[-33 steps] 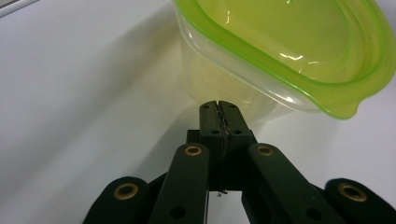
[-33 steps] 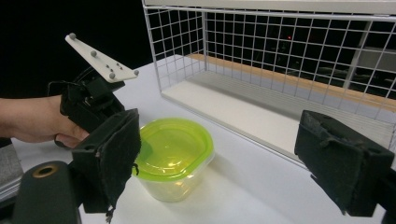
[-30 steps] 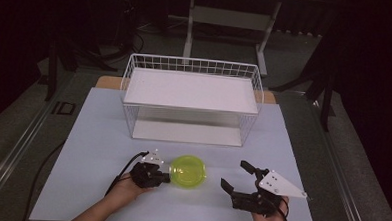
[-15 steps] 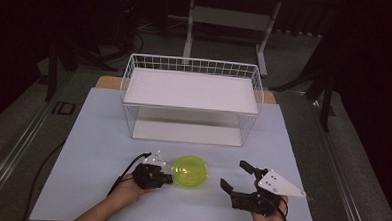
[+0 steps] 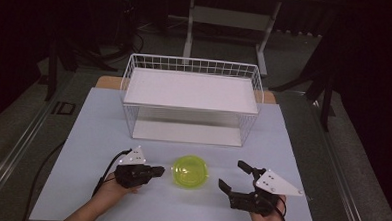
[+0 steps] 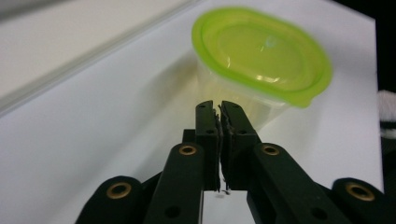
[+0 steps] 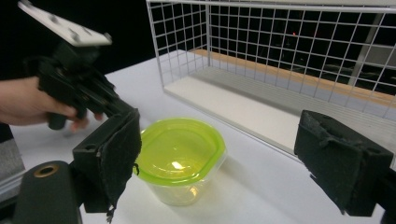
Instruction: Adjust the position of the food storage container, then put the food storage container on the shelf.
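Green-lidded tub (image 5: 191, 171) between left gripper (image 5: 157, 171) and right gripper (image 5: 232, 176), touching neither.

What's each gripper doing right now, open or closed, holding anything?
Left gripper: jaws almost closed, just easing apart, holding nothing.
Right gripper: jaws wide open, holding nothing.

Both grippers are black; the left gripper (image 5: 157, 171) and right gripper (image 5: 232, 176) each carry a grey three-cornered plate with white dots; brass rivets stud the linkages; padded jaws; black cables trail.
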{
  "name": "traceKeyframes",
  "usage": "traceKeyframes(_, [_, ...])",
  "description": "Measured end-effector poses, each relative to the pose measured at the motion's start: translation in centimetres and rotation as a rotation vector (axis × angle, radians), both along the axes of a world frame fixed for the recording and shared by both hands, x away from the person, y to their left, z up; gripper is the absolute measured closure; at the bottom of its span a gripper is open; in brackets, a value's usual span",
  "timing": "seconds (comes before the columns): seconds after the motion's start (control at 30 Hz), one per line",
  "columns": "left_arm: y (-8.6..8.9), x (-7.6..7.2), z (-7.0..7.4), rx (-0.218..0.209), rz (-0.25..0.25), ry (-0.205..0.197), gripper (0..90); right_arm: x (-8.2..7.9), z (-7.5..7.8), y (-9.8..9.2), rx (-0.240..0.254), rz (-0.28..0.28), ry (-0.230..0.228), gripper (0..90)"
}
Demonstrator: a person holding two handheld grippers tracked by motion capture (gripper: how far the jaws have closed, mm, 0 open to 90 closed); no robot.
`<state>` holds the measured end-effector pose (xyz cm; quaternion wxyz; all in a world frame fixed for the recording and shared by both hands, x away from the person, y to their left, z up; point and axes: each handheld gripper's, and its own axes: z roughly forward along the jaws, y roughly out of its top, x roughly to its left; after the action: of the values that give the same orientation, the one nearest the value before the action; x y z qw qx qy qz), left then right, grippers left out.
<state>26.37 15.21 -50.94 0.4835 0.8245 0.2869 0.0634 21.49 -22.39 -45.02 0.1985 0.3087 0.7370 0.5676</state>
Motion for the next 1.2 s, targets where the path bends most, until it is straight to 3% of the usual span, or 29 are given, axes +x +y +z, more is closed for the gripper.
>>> traceKeyframes(0.13, [0.3,-0.8,0.5,-0.037,0.015,0.022,84.1,-0.1,-0.1,0.2,-0.009,0.003,0.0,14.8])
traceKeyframes(0.17, [0.6,-1.5,1.0,-0.087,0.028,0.015,84.1,-0.1,0.0,0.2,-0.014,0.003,-0.001,14.8])
traceKeyframes(0.23, [0.6,-2.1,1.6,-0.12,0.041,0.0,70.3,-0.1,0.0,0.5,-0.029,0.006,-0.003,14.8])
traceKeyframes(0.27, [0.6,-2.4,1.9,-0.129,0.043,-0.006,69.5,-0.1,0.0,0.6,-0.036,0.008,0.004,14.8])
traceKeyframes(0.33, [0.6,-2.7,2.6,-0.14,0.051,-0.017,53.2,-0.1,0.0,0.8,-0.051,0.011,0.0,15.4])
traceKeyframes(0.4, [0.7,-2.9,3.0,-0.153,0.058,-0.031,45.8,-0.1,0.0,1.0,-0.067,0.016,-0.004,15.6])
traceKeyframes(0.43, [0.7,-3.0,3.3,-0.163,0.068,-0.037,39.2,-0.2,0.1,1.1,-0.069,0.017,-0.004,15.6])
traceKeyframes(0.47, [0.7,-3.0,3.3,-0.163,0.068,-0.037,26.1,-0.2,0.1,1.1,-0.069,0.017,-0.004,15.6])
traceKeyframes(0.57, [0.8,-2.9,3.6,-0.166,0.091,-0.043,20.3,-0.3,0.2,1.3,-0.075,0.025,-0.009,15.5])
traceKeyframes(0.63, [0.9,-2.8,3.6,-0.197,0.095,-0.033,13.5,-0.2,0.3,1.4,-0.077,0.028,-0.001,15.5])
traceKeyframes(0.73, [0.8,-2.9,3.8,-0.194,0.104,-0.05,1.6,0.0,0.4,1.5,-0.081,0.036,0.01,15.5])
traceKeyframes(0.83, [0.8,-3.1,4.2,-0.21,0.121,-0.054,1.4,0.2,0.5,1.7,-0.1,0.053,0.001,15.5])
traceKeyframes(0.93, [0.5,-3.2,4.6,-0.229,0.098,-0.055,1.5,0.6,0.8,1.9,-0.108,0.072,-0.005,15.5])
traceKeyframes(0.97, [0.5,-3.3,4.8,-0.241,0.097,-0.082,1.5,0.8,0.9,1.9,-0.111,0.071,-0.003,15.5])
traceKeyframes(1.07, [0.1,-3.2,5.2,-0.21,0.092,-0.132,1.6,1.5,1.1,2.1,-0.132,0.075,-0.001,15.5])
traceKeyframes(1.13, [0.0,-2.9,5.3,-0.216,0.067,-0.129,4.3,2.1,1.3,2.3,-0.142,0.074,0.014,15.0])
traceKeyframes(1.2, [-0.1,-2.6,5.3,-0.215,0.077,-0.117,6.0,2.7,1.4,2.4,-0.132,0.076,0.024,14.1])
